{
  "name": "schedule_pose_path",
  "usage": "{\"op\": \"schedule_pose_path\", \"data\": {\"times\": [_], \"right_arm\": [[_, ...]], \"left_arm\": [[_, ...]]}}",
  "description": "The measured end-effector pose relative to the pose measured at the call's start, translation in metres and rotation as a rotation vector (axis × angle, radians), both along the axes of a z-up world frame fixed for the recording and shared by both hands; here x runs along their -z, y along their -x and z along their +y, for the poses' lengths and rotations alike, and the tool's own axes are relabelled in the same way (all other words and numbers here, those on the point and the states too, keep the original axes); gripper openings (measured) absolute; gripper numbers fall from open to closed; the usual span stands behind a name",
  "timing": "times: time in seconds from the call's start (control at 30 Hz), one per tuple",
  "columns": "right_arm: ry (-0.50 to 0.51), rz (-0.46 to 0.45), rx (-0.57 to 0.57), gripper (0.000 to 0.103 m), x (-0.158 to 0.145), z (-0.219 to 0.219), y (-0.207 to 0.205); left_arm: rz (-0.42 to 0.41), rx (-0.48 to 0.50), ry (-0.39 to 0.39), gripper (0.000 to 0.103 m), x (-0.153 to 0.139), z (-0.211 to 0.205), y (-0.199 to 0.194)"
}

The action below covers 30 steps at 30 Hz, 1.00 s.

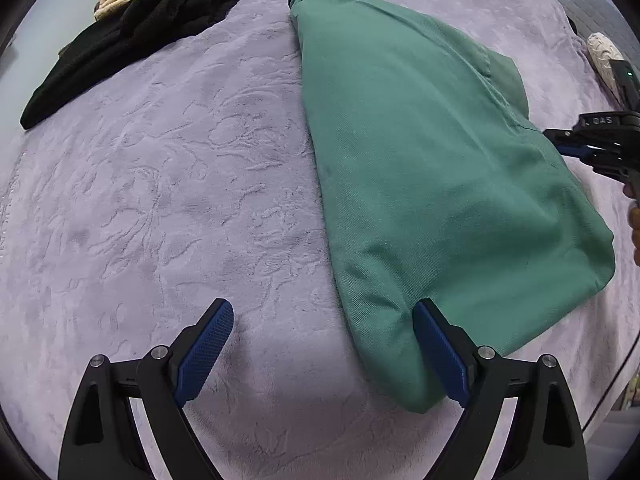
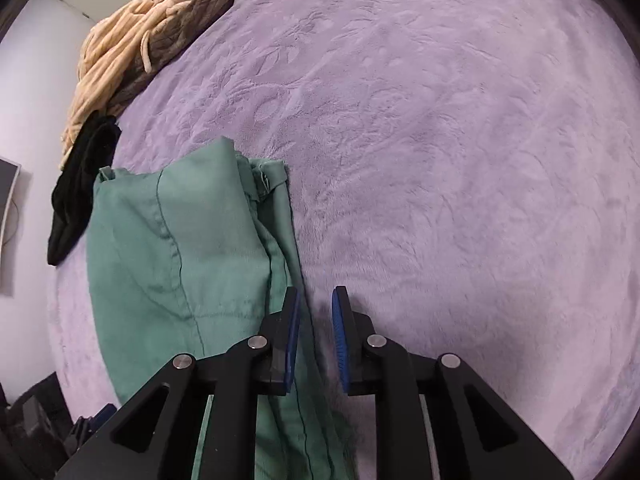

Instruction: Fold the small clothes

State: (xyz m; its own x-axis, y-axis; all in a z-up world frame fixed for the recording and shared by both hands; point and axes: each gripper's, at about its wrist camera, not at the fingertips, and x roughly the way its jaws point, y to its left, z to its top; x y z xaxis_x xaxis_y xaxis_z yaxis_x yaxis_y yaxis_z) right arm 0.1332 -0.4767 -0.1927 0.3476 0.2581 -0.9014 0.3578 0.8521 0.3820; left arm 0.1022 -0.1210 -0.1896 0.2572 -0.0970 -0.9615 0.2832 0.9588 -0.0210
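A green garment (image 1: 432, 168) lies folded lengthwise on the lilac plush bed cover (image 1: 160, 168). My left gripper (image 1: 324, 320) is open wide over the garment's near corner, its right finger (image 1: 440, 352) resting on the cloth and its left finger over bare cover. In the right wrist view the green garment (image 2: 168, 264) lies at left. My right gripper (image 2: 316, 320) stands with its jaws a narrow gap apart at the garment's right edge, empty. The right gripper also shows in the left wrist view (image 1: 592, 144) at the garment's far right edge.
A black garment (image 1: 132, 36) and a beige and brown knitted blanket (image 2: 132, 44) lie at the far edge of the bed. A grey pillow (image 1: 576, 4) and a white item (image 1: 604, 52) sit at far right. A wall borders the bed.
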Motion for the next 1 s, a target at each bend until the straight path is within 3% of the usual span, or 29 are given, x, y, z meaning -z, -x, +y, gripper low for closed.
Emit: {"op": "schedule_pose_path", "data": {"times": [0.03,0.1,0.17,0.2,0.4,0.53,0.63,0.83,1.0], "right_arm": [[-0.017,0.003,-0.004,0.019,-0.003,0.000,0.010],[-0.035,0.007,-0.004,0.030,-0.007,0.001,0.025],[-0.056,0.008,-0.003,0.056,-0.010,0.002,0.040],[-0.066,0.008,-0.003,0.058,-0.012,0.003,0.047],[-0.124,-0.042,-0.058,0.059,-0.024,0.021,0.067],[-0.029,0.065,-0.107,0.058,0.000,0.037,0.071],[-0.068,0.114,-0.038,0.058,0.018,0.025,0.081],[-0.086,0.044,-0.063,0.060,-0.009,0.022,0.090],[-0.125,-0.001,-0.076,0.073,-0.022,0.019,0.085]], "left_arm": [[-0.002,-0.002,-0.008,0.092,0.000,-0.001,0.000],[-0.004,-0.008,-0.022,0.092,0.000,-0.003,0.000],[0.005,-0.016,-0.034,0.092,0.000,-0.004,-0.002],[0.011,-0.020,-0.038,0.092,-0.001,-0.005,-0.003],[0.017,-0.044,-0.043,0.092,-0.011,-0.003,-0.006],[0.022,-0.070,-0.035,0.092,-0.015,0.003,-0.009],[0.032,-0.078,-0.043,0.092,-0.013,0.003,-0.010],[0.040,-0.071,-0.045,0.092,-0.015,0.001,-0.009],[0.051,-0.078,-0.045,0.092,-0.014,0.002,-0.012]]}}
